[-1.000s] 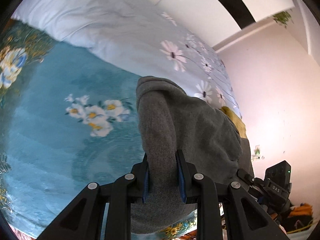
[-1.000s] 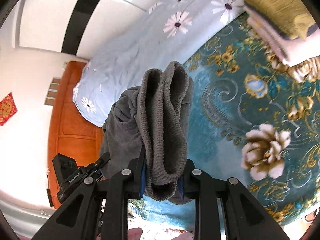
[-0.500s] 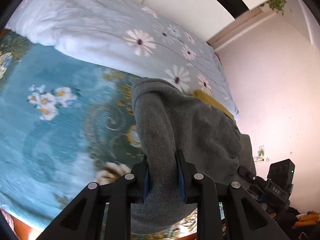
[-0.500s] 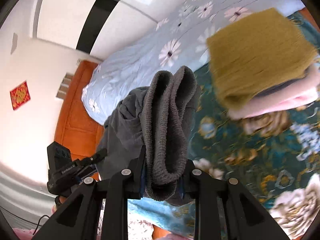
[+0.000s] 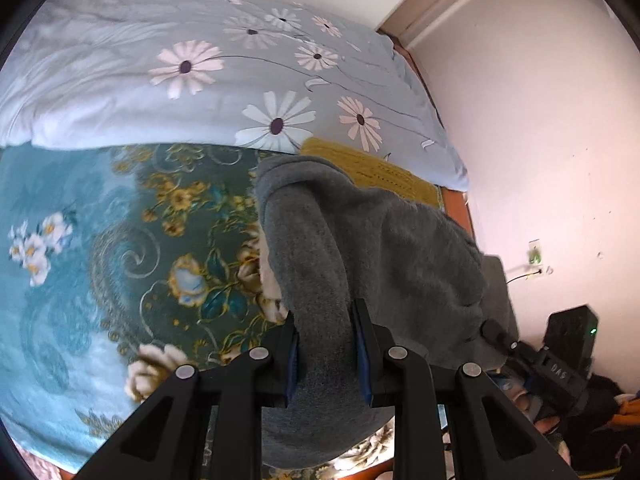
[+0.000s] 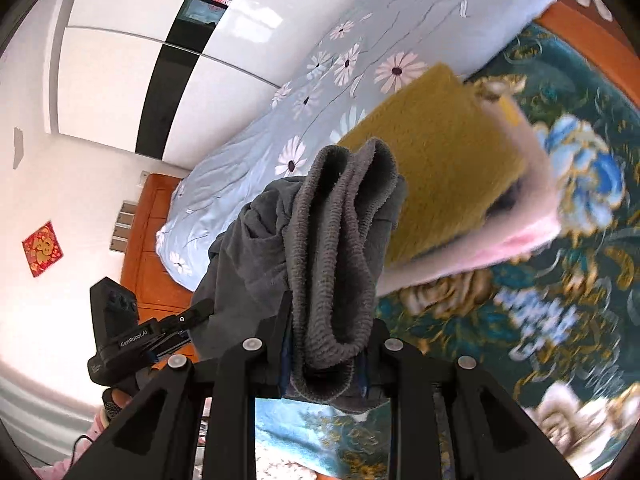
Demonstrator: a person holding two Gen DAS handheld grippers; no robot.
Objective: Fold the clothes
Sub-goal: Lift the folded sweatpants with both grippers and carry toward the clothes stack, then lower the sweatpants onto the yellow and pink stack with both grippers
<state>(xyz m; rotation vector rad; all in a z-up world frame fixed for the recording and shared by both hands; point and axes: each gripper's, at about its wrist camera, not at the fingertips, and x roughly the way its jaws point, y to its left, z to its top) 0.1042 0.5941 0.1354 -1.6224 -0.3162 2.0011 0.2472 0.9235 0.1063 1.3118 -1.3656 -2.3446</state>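
Left gripper [image 5: 325,354] clamped on a fold of the grey garment [image 5: 372,248], held up over the teal floral blanket [image 5: 80,280]. Right gripper [image 6: 326,354] clamped on the ribbed edge of the same garment, just before the folded mustard piece [image 6: 440,160] lying on a pink one [image 6: 516,236].

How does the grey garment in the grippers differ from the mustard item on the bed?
The grey garment hangs bunched and lifted, clamped by the left gripper and right gripper; the mustard item lies folded flat on a pink one. Grey is dull charcoal, mustard bright yellow. Both look like soft knit or fleece.
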